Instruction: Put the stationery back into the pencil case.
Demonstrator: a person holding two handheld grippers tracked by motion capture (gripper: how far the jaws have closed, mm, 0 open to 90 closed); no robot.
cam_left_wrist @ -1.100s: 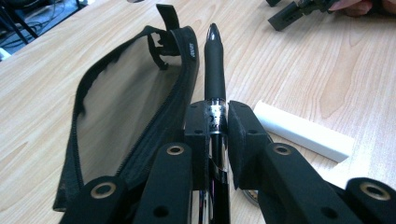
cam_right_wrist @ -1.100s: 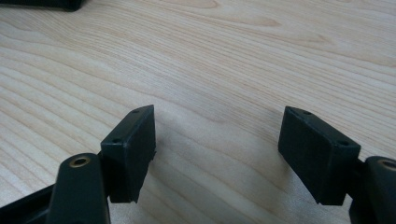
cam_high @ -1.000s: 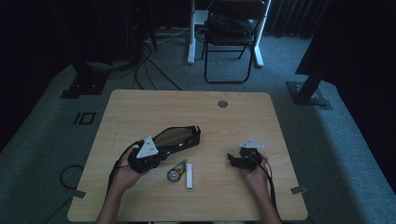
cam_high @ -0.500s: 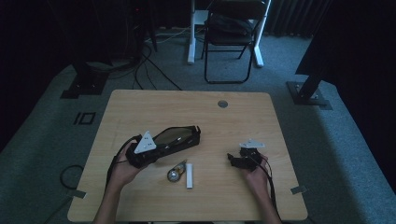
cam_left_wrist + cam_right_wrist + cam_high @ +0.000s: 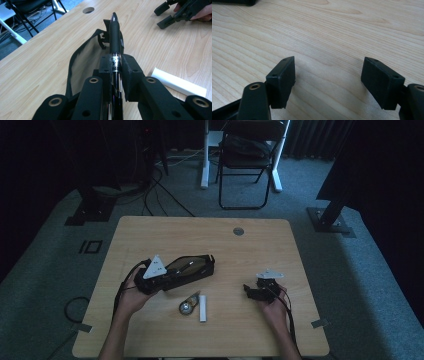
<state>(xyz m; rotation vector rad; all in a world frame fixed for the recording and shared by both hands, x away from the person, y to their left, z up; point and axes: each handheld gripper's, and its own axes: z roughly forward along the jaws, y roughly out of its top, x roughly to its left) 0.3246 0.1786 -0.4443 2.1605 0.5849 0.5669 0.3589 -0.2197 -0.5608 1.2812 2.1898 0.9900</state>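
We clamp a black pen in our left gripper over the open pencil case, left of tabletop centre | our right gripper gapes empty near the right edge

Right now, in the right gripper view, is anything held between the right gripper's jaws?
No: the right gripper stands with its jaws wide apart, and between them lies bare wooden table.

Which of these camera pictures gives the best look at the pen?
The left gripper view: the pen runs up the middle, clamped between the left gripper jaws, its tip pointing over the open black pouch. In the high view the pen is too small to make out at the pouch. The right gripper view looks at wood.
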